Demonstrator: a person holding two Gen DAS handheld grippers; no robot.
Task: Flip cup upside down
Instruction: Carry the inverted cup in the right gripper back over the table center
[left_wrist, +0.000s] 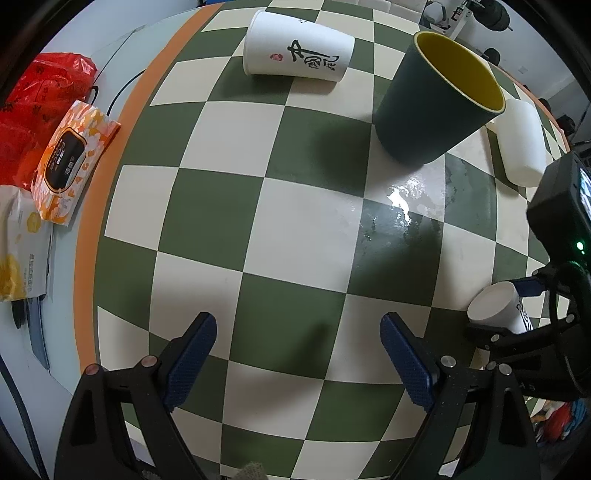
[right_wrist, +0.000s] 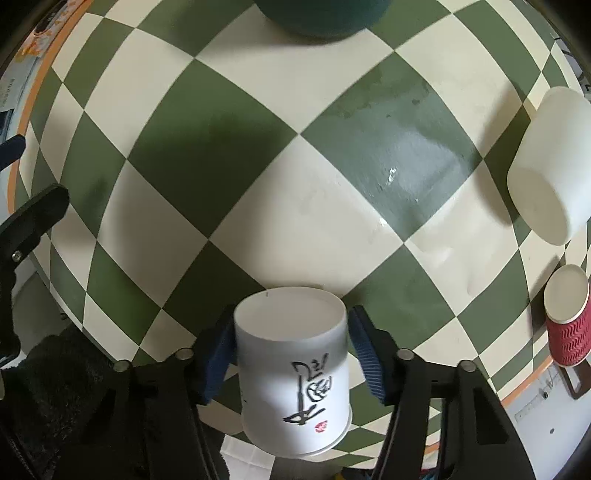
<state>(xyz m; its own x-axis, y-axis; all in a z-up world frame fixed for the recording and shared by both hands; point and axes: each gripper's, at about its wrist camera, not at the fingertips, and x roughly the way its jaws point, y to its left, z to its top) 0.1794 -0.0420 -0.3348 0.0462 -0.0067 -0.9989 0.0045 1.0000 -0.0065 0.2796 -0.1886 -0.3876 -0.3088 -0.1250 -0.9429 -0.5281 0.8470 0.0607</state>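
In the right wrist view my right gripper (right_wrist: 291, 341) is shut on a white paper cup with black calligraphy (right_wrist: 293, 373); its flat base points away from me, out over the table's near edge. The same cup shows in the left wrist view (left_wrist: 496, 310) at the right, held by the right gripper (left_wrist: 517, 332). My left gripper (left_wrist: 299, 350) is open and empty above the checkered table (left_wrist: 280, 221). A second white calligraphy cup (left_wrist: 299, 50) lies on its side at the far side.
A dark green cup with yellow inside (left_wrist: 439, 99) stands upright, its base also showing in the right wrist view (right_wrist: 321, 16). A plain white cup (right_wrist: 550, 166) lies on its side; a red ribbed cup (right_wrist: 569, 317) stands upside down. Wipes pack (left_wrist: 74, 158) and red bag (left_wrist: 33, 110) sit left.
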